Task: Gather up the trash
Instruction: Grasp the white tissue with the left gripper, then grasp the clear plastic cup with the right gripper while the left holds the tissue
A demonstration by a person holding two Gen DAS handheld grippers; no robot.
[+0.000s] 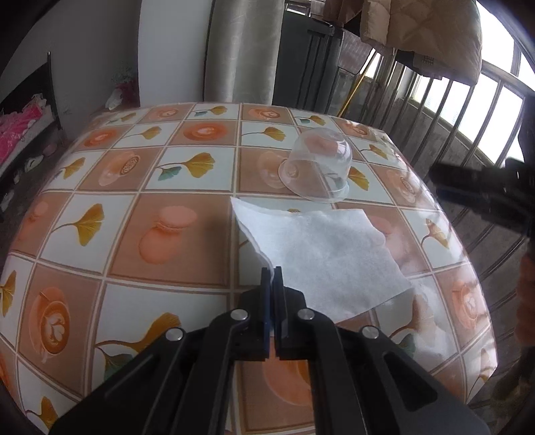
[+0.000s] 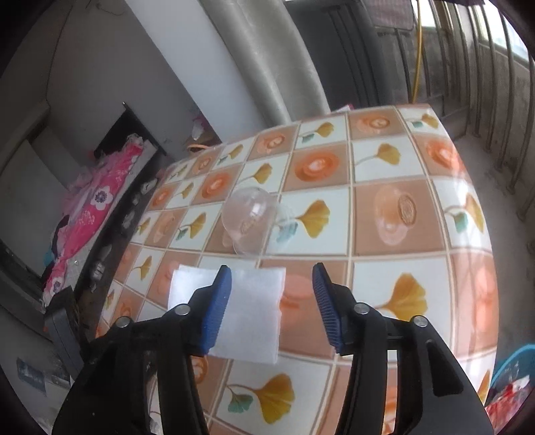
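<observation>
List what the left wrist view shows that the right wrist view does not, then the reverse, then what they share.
Left wrist view only: the left gripper, shut on the near edge of the white tissue, and a beige quilt hung over the railing. The right gripper's black body shows at its right edge.

Right wrist view only: the right gripper, open with nothing between its pads, pink bedding, and a blue bin at the lower right.

Both: the tissue, the clear plastic cup lying on its side beyond it, and the patterned tablecloth.
</observation>
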